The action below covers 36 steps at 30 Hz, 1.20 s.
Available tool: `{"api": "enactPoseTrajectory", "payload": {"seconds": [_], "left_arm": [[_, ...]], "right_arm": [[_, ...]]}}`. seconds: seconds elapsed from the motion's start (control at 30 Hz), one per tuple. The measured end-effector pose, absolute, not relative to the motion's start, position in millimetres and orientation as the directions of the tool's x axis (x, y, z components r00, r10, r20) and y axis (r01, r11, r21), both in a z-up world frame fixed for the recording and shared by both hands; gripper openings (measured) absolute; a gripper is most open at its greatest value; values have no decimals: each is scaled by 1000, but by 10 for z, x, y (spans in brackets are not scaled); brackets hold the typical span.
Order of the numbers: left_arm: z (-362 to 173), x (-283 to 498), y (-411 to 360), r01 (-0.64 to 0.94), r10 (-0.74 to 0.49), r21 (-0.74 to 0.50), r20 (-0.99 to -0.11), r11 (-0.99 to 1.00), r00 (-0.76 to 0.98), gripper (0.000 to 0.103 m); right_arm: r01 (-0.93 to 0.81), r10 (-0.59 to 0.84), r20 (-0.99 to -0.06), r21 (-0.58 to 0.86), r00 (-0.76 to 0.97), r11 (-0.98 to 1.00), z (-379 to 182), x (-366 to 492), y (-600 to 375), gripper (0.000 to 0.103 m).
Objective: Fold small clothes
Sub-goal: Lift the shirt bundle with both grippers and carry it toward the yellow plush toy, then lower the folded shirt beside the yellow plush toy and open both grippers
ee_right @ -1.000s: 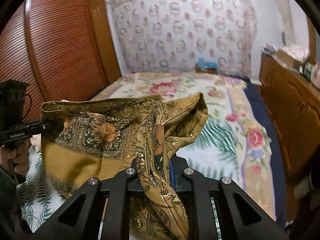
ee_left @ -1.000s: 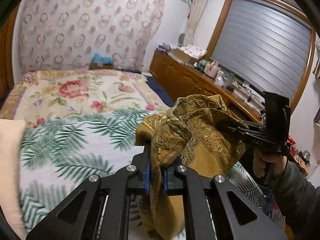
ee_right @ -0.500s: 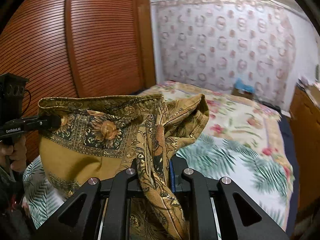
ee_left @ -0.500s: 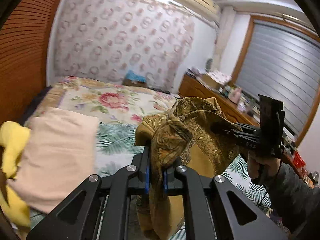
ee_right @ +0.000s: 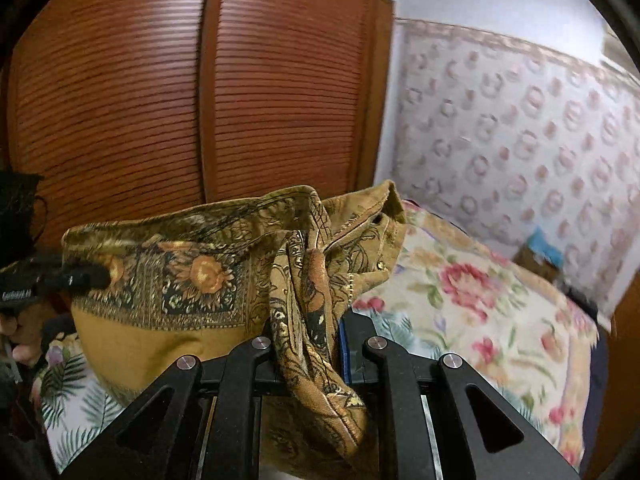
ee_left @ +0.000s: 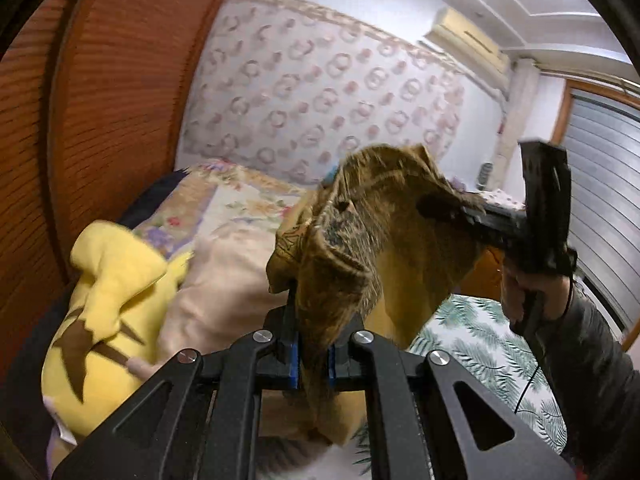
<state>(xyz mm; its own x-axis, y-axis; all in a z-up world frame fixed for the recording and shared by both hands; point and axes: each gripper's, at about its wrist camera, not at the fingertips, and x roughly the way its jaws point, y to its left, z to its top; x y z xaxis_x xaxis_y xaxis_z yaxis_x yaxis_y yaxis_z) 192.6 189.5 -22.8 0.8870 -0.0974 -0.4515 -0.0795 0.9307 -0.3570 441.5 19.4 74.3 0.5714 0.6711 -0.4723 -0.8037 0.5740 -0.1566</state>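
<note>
1. While both grippers clamp it, the mustard-gold, floral-bordered woven garment point(ee_right: 168, 280) hangs in the air over the flower-and-palm-print bedspread point(ee_right: 480, 320).
2. Left gripper point(ee_left: 312, 356): jaws closed on a bunched edge.
3. Right gripper point(ee_right: 308, 356): jaws pinching another bunched edge.
4. The cloth looks light, soft and floppy, so it will likely sag; hems or corners seem the surest holds.

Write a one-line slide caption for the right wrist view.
Both tongs pinch a mustard patterned garment, held above the floral bedspread.
</note>
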Motion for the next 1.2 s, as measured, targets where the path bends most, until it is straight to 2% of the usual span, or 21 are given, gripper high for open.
{"api": "enactPoseTrajectory", "payload": {"seconds": [0.17, 0.33, 0.6, 0.7, 0.73, 0.83, 0.9, 0.93, 0.97, 1.0, 1.07, 1.2], "left_arm": [[-423, 1860, 2084, -107, -101, -397, -469, 912, 877, 10], [-478, 1809, 2160, -134, -86, -401, -484, 906, 871, 10], [-497, 1761, 2157, -164, -32, -321, -527, 933, 849, 11], [-471, 1721, 2156, -177, -9, -298, -531, 938, 848, 15], [-442, 1692, 2154, -183, 7, -285, -524, 941, 852, 21], [-338, 1611, 2147, -175, 30, -254, -488, 951, 872, 48], [-266, 1588, 2137, -164, 35, -238, -467, 957, 883, 58], [-247, 1599, 2133, -164, 38, -234, -465, 958, 884, 72], [-232, 1621, 2129, -163, 39, -232, -463, 959, 886, 81], [-225, 1671, 2128, -159, 35, -232, -464, 960, 885, 81], [-247, 1784, 2116, -158, 35, -219, -478, 963, 877, 81], [-411, 2037, 2075, -191, 78, -154, -542, 970, 837, 81]], "right_arm": [[-825, 654, -517, -226, 552, 518, 598, 4746, 754, 15], [-852, 664, -546, -214, 510, 478, 522, 5035, 1134, 15], [-879, 663, -593, -186, 457, 439, 353, 5347, 1559, 15], [-879, 663, -596, -179, 454, 441, 350, 5377, 1675, 16], [-878, 663, -594, -174, 455, 446, 348, 5371, 1673, 17], [-874, 666, -590, -158, 457, 460, 345, 5391, 1662, 19], [-868, 661, -590, -152, 463, 472, 342, 5391, 1655, 29], [-859, 657, -584, -151, 477, 489, 362, 5416, 1657, 33], [-854, 661, -574, -143, 483, 501, 384, 5364, 1610, 39], [-850, 668, -561, -132, 489, 510, 425, 5370, 1587, 48], [-835, 680, -521, -130, 516, 535, 503, 5327, 1518, 60], [-804, 682, -455, -149, 573, 576, 647, 5238, 1364, 62]]}}
